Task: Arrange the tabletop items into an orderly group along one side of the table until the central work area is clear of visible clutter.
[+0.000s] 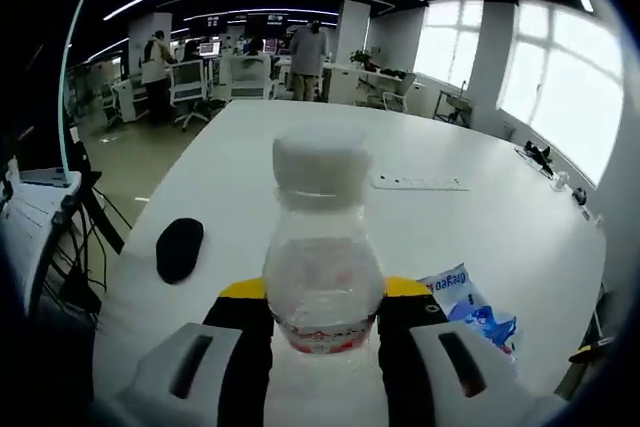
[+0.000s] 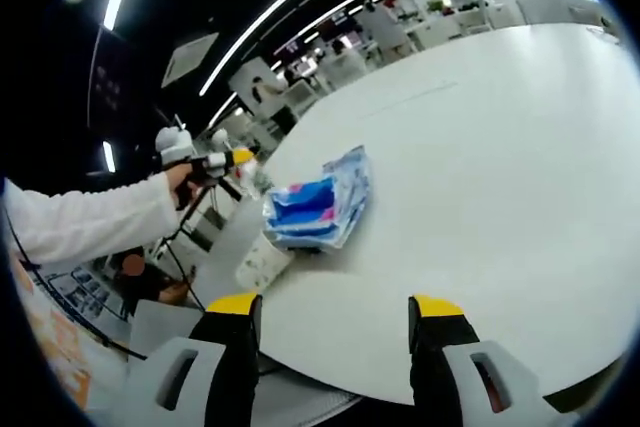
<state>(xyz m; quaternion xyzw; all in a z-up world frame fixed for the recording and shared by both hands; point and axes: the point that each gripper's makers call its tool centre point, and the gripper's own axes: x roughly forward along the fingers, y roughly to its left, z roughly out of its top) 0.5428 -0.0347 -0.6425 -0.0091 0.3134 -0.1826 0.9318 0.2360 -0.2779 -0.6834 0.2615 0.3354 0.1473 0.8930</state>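
A clear plastic bottle (image 1: pixel 322 247) with a white cap and a red-printed label stands upright in the left gripper view. My left gripper (image 1: pixel 325 299) is shut on its lower body. A blue-and-white packet (image 1: pixel 470 312) lies flat on the white table (image 1: pixel 300 147), just right of the bottle. In the right gripper view the same packet (image 2: pixel 315 202) lies near the table's left edge, well ahead of my right gripper (image 2: pixel 335 309), which is open and holds nothing. The left gripper (image 2: pixel 215 165) with the bottle (image 2: pixel 175 142) hangs in the air beyond that edge, held by a hand in a white sleeve.
A black oval object (image 1: pixel 180 249) lies on the table left of the bottle. A white power strip (image 1: pixel 420 183) lies farther back. A white speckled object (image 2: pixel 262 262) sits at the table edge by the packet. Desks, chairs and people stand beyond the table.
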